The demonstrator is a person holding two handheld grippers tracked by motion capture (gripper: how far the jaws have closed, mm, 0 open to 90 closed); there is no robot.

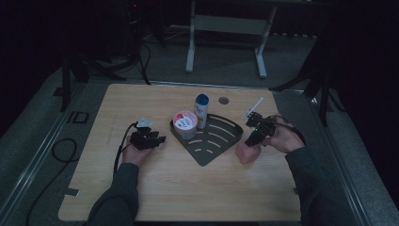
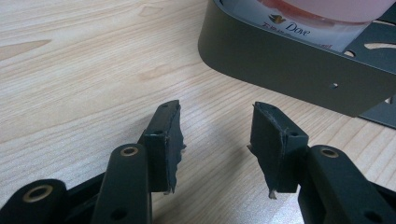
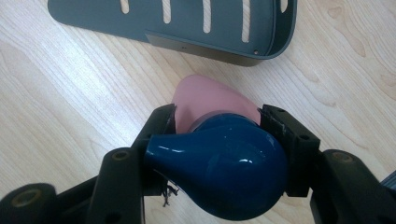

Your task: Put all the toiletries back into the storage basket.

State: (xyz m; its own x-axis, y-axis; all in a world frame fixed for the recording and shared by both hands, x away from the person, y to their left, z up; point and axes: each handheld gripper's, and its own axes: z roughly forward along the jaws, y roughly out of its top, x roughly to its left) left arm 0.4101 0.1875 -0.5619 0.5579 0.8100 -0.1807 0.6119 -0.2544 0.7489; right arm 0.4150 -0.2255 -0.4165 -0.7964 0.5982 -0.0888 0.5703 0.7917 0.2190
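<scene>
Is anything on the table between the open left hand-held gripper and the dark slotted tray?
Nothing: bare wood separates the left hand-held gripper from the tray wall, clearest in the left gripper view.

Bottles: two – a pink bottle with a blue cap (image 3: 219, 161) between the right gripper's (image 3: 217, 123) jaws, and a blue-capped bottle (image 1: 202, 110) standing well ahead of the left gripper (image 2: 215, 128)
Tubs: one – Dove tub (image 1: 185, 123), just ahead of the left gripper
Racks: one – dark corner rack (image 1: 220, 141), between the grippers
Grippers: two
</scene>
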